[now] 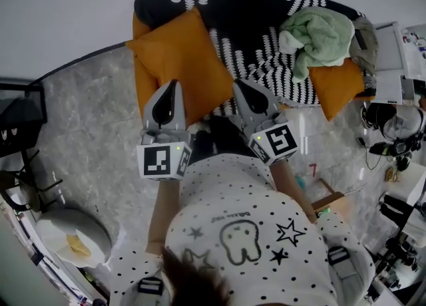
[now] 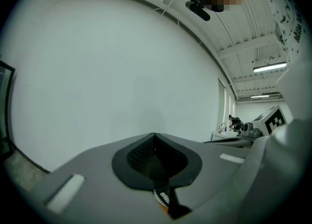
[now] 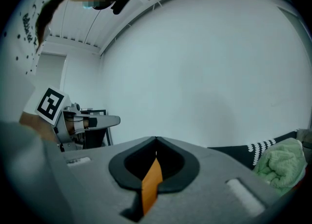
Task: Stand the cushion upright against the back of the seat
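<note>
Plainly, the sofa [image 1: 253, 25] carries the orange cushion [image 1: 183, 55] at its left end, raised toward the back but, we judge, not yet settled against it. We expect it to be light, soft and floppy, so its lower edge is best held at two spread points. Our right claw [image 1: 241, 86] is clamped on a fold of orange fabric. The left claw [image 1: 172, 88] is closed too, probably on that same edge, though little shows there. Both hands reach forward, roughly level.

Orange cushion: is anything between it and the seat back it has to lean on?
Nothing visible. Only the patterned seat cover lies behind the orange cushion; the green towel sits at the right end.
</note>
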